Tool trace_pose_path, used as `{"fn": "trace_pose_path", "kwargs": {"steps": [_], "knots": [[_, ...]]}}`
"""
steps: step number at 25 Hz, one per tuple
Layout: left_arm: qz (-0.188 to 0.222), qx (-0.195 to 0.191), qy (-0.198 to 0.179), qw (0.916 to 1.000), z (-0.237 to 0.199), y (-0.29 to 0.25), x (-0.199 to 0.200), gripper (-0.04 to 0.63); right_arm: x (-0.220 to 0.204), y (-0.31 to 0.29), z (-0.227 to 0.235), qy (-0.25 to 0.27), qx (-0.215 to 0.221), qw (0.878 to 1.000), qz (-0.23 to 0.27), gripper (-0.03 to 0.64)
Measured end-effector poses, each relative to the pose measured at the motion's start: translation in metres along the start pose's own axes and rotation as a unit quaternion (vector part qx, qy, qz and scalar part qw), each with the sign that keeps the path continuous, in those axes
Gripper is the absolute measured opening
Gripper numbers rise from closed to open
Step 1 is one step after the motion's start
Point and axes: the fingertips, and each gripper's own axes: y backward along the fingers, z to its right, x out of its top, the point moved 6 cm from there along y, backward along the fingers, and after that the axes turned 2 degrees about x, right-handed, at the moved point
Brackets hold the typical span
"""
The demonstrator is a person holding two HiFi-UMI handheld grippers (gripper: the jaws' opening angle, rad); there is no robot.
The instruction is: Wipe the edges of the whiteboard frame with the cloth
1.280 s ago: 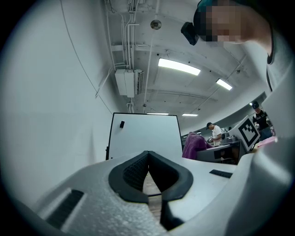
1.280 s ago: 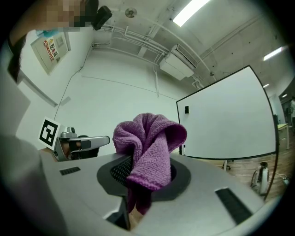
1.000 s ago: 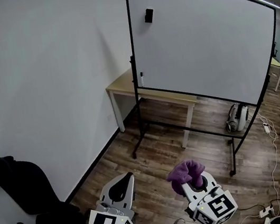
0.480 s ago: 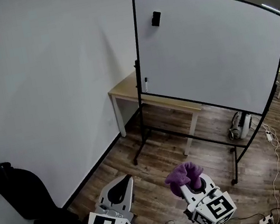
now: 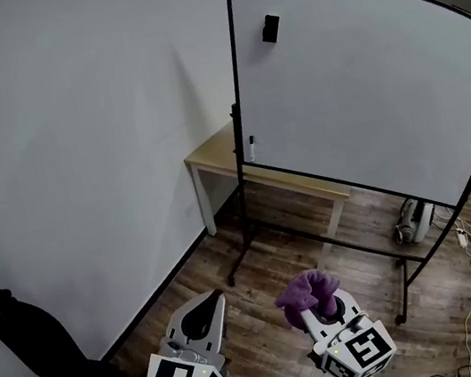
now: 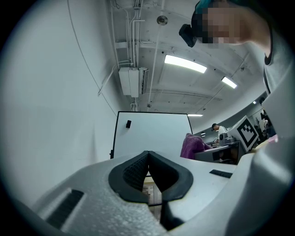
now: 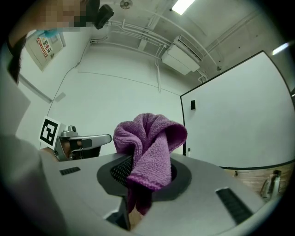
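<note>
A large whiteboard [image 5: 371,87] with a thin black frame [image 5: 239,92] stands on a rolling stand ahead of me, some way off. Low in the head view, my right gripper [image 5: 320,308] is shut on a bunched purple cloth [image 5: 308,290] that sticks up out of its jaws. To its left, my left gripper [image 5: 205,312] is shut with nothing in it. The left gripper view shows the whiteboard [image 6: 152,133] far off and the cloth [image 6: 192,146] at the right. In the right gripper view the cloth [image 7: 150,147] fills the jaws, with the whiteboard [image 7: 239,120] behind.
A black eraser [image 5: 271,29] sticks high on the board and a marker [image 5: 252,148] sits at its left edge. A wooden table [image 5: 212,156] stands behind the board against the white wall. A black chair [image 5: 30,355] is at my left. A white device [image 5: 414,219] and cables [image 5: 460,235] lie on the floor.
The whiteboard has grown larger and shifted right in the head view as I came closer. Both grippers keep the same pose, the cloth still held.
</note>
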Motion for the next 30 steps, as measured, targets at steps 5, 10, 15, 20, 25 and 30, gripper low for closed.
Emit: {"fn": "trace_pose_path", "kwargs": {"steps": [5,10,15,20,25,30], "knots": [[0.002,0.005,-0.005,1.0000,-0.010,-0.043,-0.008,0.017,-0.002,-0.030,0.039,0.011,-0.001,1.000,-0.008,0.067],[0.006,0.006,-0.011,0.9999,-0.014,-0.090,-0.015,0.017,-0.002,-0.052,0.081,0.017,0.006,1.000,-0.004,0.067],[0.004,0.008,-0.009,0.9999,-0.014,-0.117,-0.026,0.017,-0.010,-0.064,0.107,0.016,0.017,1.000,-0.010,0.067],[0.000,0.003,-0.008,1.0000,-0.023,-0.140,-0.033,0.017,-0.012,-0.083,0.123,0.016,0.013,1.000,-0.006,0.067],[-0.002,-0.011,-0.006,0.9999,-0.043,-0.162,-0.043,0.017,-0.015,-0.107,0.134,0.012,0.006,1.000,-0.006,0.067],[0.002,-0.032,-0.003,0.9995,-0.082,-0.194,-0.048,0.017,-0.014,-0.149,0.143,0.010,-0.009,1.000,-0.001,0.067]]}}
